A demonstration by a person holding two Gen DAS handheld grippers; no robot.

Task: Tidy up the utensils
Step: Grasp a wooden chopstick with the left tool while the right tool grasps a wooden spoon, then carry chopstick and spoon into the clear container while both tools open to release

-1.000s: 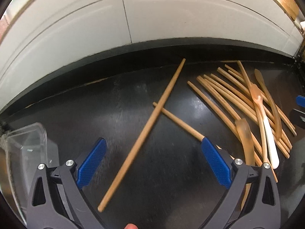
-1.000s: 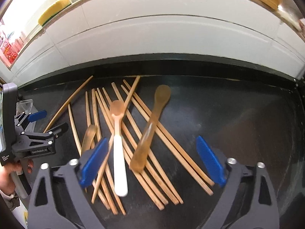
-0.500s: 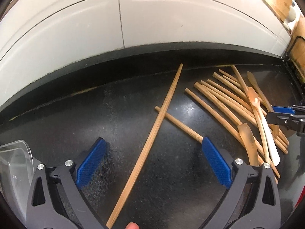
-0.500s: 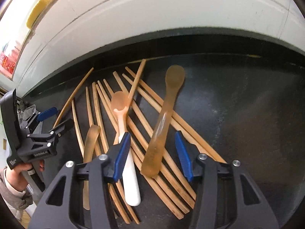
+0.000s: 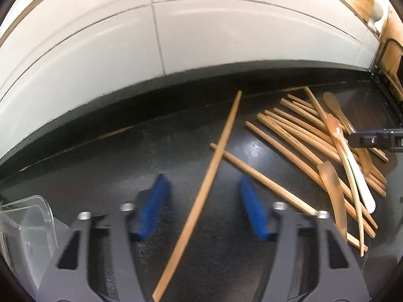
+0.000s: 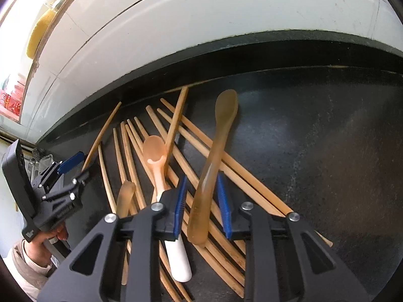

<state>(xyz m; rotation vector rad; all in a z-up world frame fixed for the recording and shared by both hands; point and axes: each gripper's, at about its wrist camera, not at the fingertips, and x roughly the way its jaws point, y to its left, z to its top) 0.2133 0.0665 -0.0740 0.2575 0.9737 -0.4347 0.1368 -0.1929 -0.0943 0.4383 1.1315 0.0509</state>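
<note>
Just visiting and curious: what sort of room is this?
Probably a kitchen: a dark stone-like counter against a white tiled wall, with chopsticks and spoons strewn across it.

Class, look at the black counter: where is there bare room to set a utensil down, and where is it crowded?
Bare counter lies right of the amber spoon, up to the backsplash. More lies between the clear container and the long chopstick. The chopstick pile, with the white-handled spoon, is crowded.
</note>
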